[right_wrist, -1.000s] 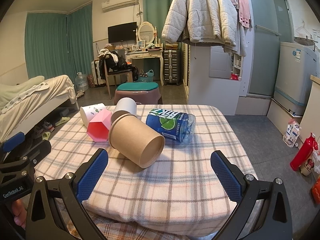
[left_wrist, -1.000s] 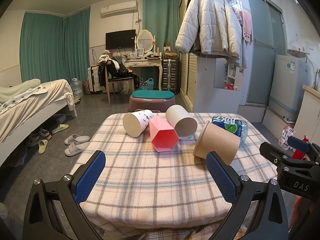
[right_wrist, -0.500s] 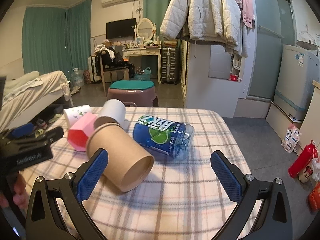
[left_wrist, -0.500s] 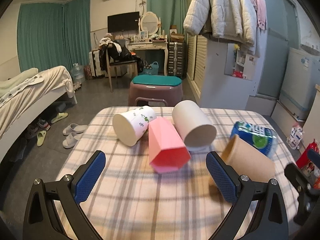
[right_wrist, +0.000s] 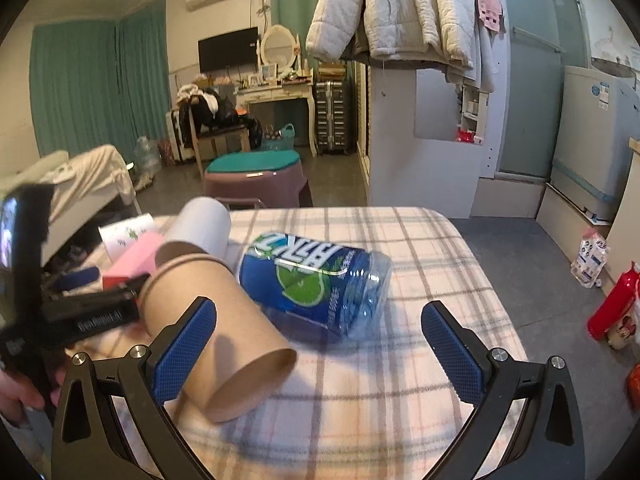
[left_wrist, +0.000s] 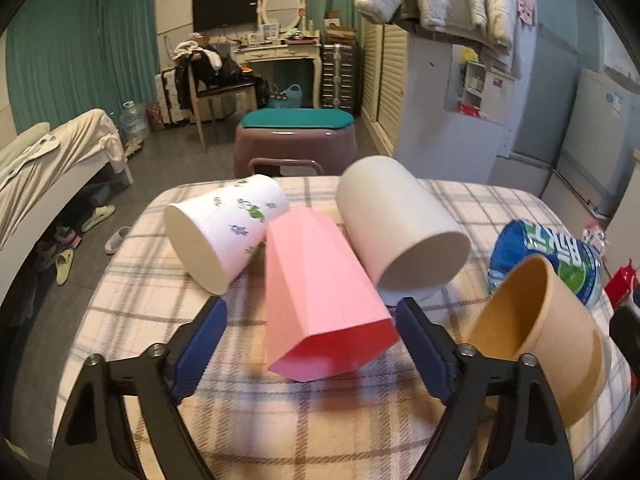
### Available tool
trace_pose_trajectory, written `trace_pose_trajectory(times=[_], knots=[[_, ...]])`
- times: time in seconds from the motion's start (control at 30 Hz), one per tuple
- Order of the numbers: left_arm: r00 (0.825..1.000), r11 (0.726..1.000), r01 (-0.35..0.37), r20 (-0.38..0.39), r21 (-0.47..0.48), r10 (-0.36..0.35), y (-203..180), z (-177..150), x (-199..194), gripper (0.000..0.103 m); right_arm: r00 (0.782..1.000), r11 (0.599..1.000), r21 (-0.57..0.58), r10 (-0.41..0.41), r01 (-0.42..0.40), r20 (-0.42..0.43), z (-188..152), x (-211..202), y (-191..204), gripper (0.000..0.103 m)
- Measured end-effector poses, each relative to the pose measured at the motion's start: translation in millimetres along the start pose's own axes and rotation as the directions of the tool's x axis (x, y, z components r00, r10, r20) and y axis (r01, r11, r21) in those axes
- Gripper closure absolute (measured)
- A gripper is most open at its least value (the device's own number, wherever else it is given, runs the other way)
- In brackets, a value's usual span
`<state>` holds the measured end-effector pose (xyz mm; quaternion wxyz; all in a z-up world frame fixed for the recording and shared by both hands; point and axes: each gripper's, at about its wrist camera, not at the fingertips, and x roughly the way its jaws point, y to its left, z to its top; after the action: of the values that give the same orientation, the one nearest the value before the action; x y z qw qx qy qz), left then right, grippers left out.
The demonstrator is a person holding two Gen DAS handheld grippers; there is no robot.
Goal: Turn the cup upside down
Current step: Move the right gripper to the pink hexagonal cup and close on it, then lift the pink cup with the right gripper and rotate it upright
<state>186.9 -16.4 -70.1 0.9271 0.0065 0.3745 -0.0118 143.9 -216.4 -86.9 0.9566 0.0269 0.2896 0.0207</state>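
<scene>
A desk (left_wrist: 248, 432) covered by a cream plaid cloth is seen in a bedroom, with a bed draped in pale sheets (left_wrist: 52, 160) at the far left, teal curtains (left_wrist: 80, 60) behind it, a purple stool with a teal seat (left_wrist: 296, 136) just beyond the desk, and a white padded jacket (right_wrist: 392, 8) hung at the upper right.

On the desk, from left to right, are laid a white paper cup printed with green leaves (left_wrist: 224, 232), a pink faceted plastic cup (left_wrist: 320, 300), a plain off-white cylindrical cup (left_wrist: 396, 232), a brown kraft paper cup (right_wrist: 216, 332) and a blue plastic bottle with a green lime label (right_wrist: 316, 280). All are on their sides. The pink cup is touched by the cups on either side of it.

The left claw (left_wrist: 312, 344) is spread wide, with the open mouth of the pink cup framed between its blue pads; contact cannot be told. The right claw (right_wrist: 320, 348) is likewise spread wide and holds nothing, its left pad (right_wrist: 184, 352) seen against the kraft cup.
</scene>
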Motion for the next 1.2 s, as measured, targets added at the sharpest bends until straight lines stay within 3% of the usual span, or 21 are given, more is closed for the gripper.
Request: trace_pose_trajectory(times=[0.07, 0.2, 0.67, 0.87, 1.2], knots=[[1.000, 1.000, 0.028, -0.009, 0.014, -0.028, -3, 1, 1, 0.033, 1.000, 1.000, -0.012, -0.006, 0.006, -0.017, -1, 5, 2, 0.000], [0.999, 0.999, 0.038, -0.015, 0.020, -0.037, -3, 1, -3, 0.034, 1.000, 1.000, 0.003, 0.001, -0.001, -0.024, -2, 4, 2, 0.000], [0.998, 0.999, 0.050, -0.047, 0.005, -0.049, 11, -46, -68, 0.034, 1.000, 1.000, 0.000, 0.023, -0.023, 0.020, -7, -41, 14, 0.000], [0.996, 0.997, 0.074, -0.048, 0.028, -0.072, 3, -70, -98, 0.034, 0.999, 0.999, -0.002, 0.033, -0.033, -0.017, -20, -56, 24, 0.000], [0.991, 0.993, 0.119, -0.063, -0.006, -0.119, 3, -85, -101, 0.030, 0.999, 0.999, -0.040, 0.014, -0.016, -0.042, -30, -76, 35, 0.000]])
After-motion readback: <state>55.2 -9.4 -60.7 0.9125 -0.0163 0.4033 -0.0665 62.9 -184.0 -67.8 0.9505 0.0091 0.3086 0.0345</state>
